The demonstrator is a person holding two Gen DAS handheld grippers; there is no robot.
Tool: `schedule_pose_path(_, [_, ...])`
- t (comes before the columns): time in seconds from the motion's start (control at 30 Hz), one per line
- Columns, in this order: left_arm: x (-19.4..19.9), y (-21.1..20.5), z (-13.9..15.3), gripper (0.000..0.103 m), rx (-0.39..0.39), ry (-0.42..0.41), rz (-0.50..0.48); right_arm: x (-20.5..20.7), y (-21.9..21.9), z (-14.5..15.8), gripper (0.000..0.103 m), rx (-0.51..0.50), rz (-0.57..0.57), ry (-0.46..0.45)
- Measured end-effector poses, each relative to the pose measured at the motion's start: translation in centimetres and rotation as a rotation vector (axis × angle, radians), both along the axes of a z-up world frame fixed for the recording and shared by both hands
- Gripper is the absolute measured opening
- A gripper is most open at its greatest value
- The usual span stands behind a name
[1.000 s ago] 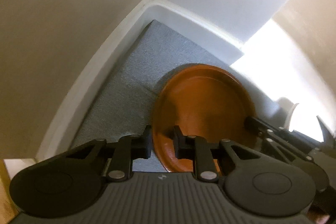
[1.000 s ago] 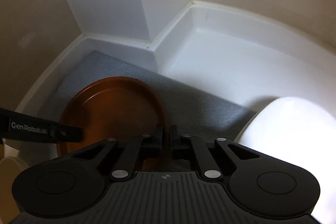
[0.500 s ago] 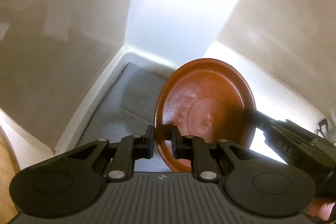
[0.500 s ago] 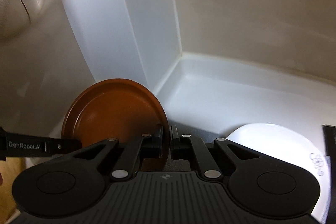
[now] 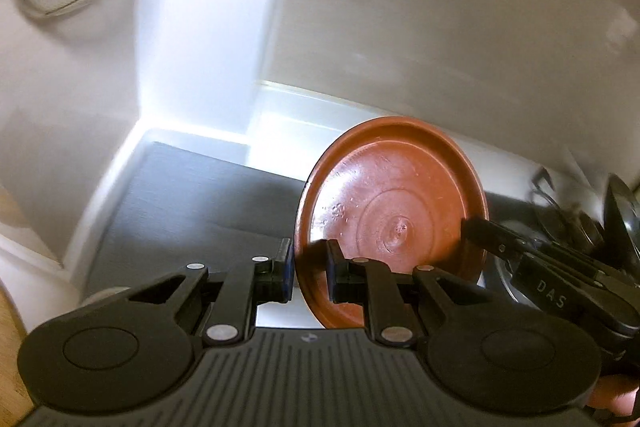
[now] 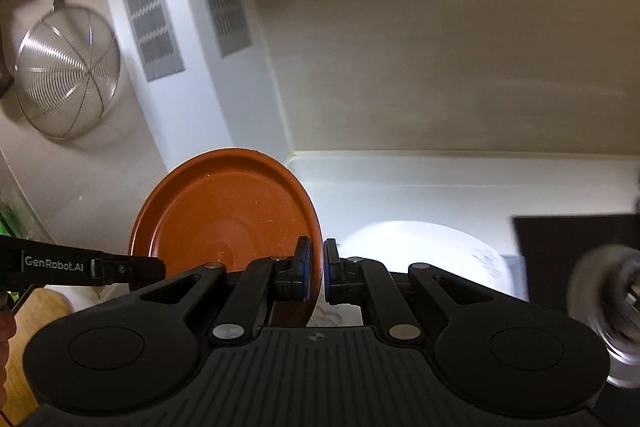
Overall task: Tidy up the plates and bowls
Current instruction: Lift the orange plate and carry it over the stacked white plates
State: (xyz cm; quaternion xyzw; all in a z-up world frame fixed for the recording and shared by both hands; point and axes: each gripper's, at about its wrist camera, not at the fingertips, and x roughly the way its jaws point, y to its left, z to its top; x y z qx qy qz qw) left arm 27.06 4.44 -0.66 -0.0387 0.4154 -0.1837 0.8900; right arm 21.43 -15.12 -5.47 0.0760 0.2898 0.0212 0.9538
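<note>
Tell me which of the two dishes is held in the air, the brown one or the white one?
The brown plate: both hand-held grippers, left and right, clamp its rim on opposite sides. The white dish lies untouched below on the counter.

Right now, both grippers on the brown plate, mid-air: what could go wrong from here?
1. The brown plate is held only by thin rim pinches, the left gripper on one edge and the right gripper opposite. If the hands drift apart or twist, one pinch could slip.
2. The plate is tilted on edge above the grey mat; a slip would likely drop it there.
3. A white dish and a wire strainer on the wall are nearby; a wide swing might clip either.
</note>
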Motion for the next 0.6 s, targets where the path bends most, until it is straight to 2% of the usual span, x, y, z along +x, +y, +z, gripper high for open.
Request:
schedule_pose_path(0.27, [-4.7, -5.0, -0.3, 0.017, 0.017, -0.028, -0.125, -8.1, -4.6, 1.2, 0.007, 0.008, -0.118, -0.043])
schedule_pose_path(0.6, [-8.7, -9.6, -1.1, 0.017, 0.035, -0.035, -0.176, -12.5, -8.8, 0.9, 0.007, 0.002, -0.17, -0.021])
